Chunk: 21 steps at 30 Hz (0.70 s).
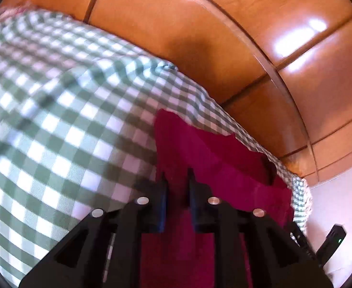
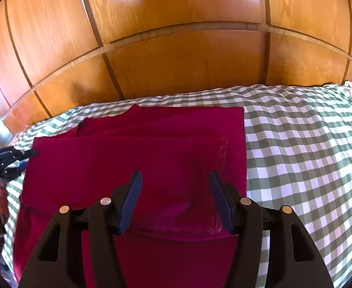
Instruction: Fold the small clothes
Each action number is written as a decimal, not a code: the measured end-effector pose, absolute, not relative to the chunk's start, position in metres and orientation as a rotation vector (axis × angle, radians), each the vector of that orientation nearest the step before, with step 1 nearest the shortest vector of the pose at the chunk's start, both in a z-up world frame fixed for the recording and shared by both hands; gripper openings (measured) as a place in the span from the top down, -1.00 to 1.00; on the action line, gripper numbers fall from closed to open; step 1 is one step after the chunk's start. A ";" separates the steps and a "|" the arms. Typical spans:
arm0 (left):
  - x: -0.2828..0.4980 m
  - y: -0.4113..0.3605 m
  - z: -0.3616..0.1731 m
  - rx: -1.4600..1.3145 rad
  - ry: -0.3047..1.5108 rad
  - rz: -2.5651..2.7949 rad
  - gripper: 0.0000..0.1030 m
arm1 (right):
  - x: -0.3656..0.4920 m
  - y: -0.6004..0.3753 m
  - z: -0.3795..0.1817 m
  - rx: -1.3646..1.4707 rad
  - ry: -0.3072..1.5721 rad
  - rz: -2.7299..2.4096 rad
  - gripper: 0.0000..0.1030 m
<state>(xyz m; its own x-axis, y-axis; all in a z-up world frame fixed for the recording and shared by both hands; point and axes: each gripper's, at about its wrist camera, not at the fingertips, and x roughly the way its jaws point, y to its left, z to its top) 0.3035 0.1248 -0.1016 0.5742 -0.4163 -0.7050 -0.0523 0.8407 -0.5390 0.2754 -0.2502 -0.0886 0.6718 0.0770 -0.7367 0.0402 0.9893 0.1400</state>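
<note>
A folded magenta knit garment (image 2: pixel 137 148) lies in layers on the green-and-white checked cloth (image 2: pixel 296 144) over the bed, filling the centre and lower left of the right wrist view, with glossy orange-brown wooden panelling (image 2: pixel 176 36) across the top. The right hand-held gripper (image 2: pixel 174 180) hangs over the garment's top fold, jaws apart and pinching nothing. At that view's left edge the left hand-held gripper (image 2: pixel 29 154) sits at the garment's side edge; in its own blurred view (image 1: pixel 177 175) the jaws are drawn narrow over the magenta fabric (image 1: pixel 200 158), and whether they pinch it cannot be told.
</note>
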 end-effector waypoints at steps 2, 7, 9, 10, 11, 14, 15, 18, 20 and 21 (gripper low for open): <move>0.300 0.127 -0.094 -0.495 0.904 -0.202 0.76 | 0.277 -0.245 -0.092 0.137 0.839 0.022 -0.11; 0.306 0.097 -0.113 -0.145 0.941 -0.029 0.26 | 0.284 -0.217 -0.119 0.021 0.895 0.009 -0.19; 0.300 0.088 -0.111 -0.048 0.917 0.061 -0.03 | 0.280 -0.206 -0.129 -0.058 0.853 -0.023 -0.23; 0.294 0.083 -0.105 -0.026 0.902 0.094 -0.01 | 0.280 -0.201 -0.129 -0.089 0.848 -0.040 -0.25; 0.286 0.080 -0.099 -0.031 0.886 0.103 0.04 | 0.279 -0.199 -0.129 -0.102 0.847 -0.051 -0.28; 0.253 0.062 -0.082 -0.026 0.811 0.025 0.07 | 0.278 -0.203 -0.130 -0.084 0.842 -0.046 -0.29; 0.242 0.053 -0.081 -0.005 0.798 0.002 0.07 | 0.277 -0.204 -0.130 -0.076 0.843 -0.042 -0.29; 0.232 0.040 -0.098 0.031 0.862 -0.026 -0.03 | 0.276 -0.204 -0.130 -0.071 0.838 -0.038 -0.30; 0.232 0.034 -0.121 0.084 0.887 -0.003 -0.07 | 0.278 -0.205 -0.130 -0.060 0.837 -0.031 -0.31; 0.230 0.034 -0.121 0.084 0.868 0.004 -0.07 | 0.278 -0.206 -0.130 -0.053 0.836 -0.026 -0.32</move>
